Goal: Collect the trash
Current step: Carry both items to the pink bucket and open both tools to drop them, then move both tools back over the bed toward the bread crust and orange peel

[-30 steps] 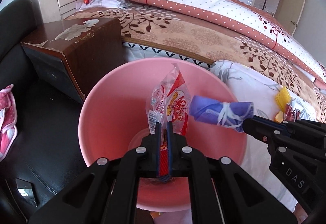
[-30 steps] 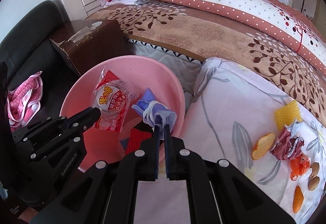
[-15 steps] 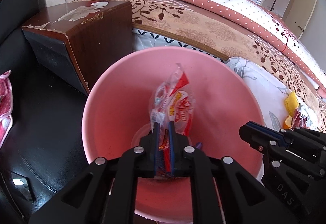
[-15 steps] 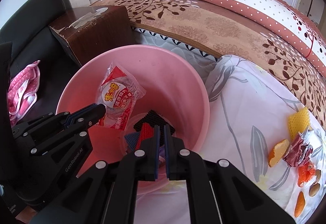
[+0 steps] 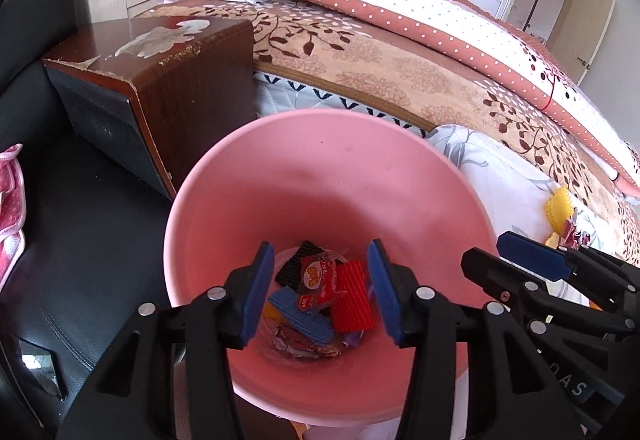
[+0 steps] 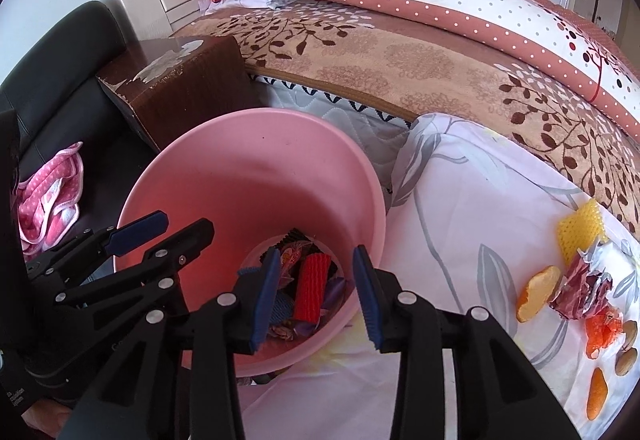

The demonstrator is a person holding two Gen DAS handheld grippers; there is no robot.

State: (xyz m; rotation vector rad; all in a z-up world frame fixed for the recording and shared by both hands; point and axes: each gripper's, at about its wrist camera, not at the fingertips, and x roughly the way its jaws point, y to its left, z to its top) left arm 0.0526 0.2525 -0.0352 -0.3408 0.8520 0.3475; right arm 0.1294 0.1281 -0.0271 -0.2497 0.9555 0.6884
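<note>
A pink bin (image 5: 320, 175) (image 6: 248, 167) stands beside the bed, with both grippers above its mouth. My left gripper (image 5: 322, 280) hangs over the bin, jaws opening, nothing between them. The red snack wrapper (image 5: 318, 282) lies at the bottom among red (image 5: 352, 298), blue (image 5: 300, 314) and black corrugated pieces. My right gripper (image 6: 316, 280) is over the bin's right side, jaws opening and empty. The purple wad (image 6: 334, 290) rests in the bin. More trash sits on the white sheet: orange peel (image 6: 532, 292), a crumpled red wrapper (image 6: 580, 286), yellow foam net (image 6: 580, 232).
A worn brown nightstand (image 5: 160, 79) stands left of the bin. A black leather seat (image 5: 80, 240) carries a pink dotted cloth (image 6: 48, 199). The bed with a patterned blanket (image 6: 400, 55) and folded quilt lies behind. Nuts and an orange scrap (image 6: 604, 328) lie on the floral sheet (image 6: 460, 199).
Both grippers let go. The snack wrapper dropped from the left jaws and the purple wad from the right jaws into the bin. Both pairs of jaws spread apart.
</note>
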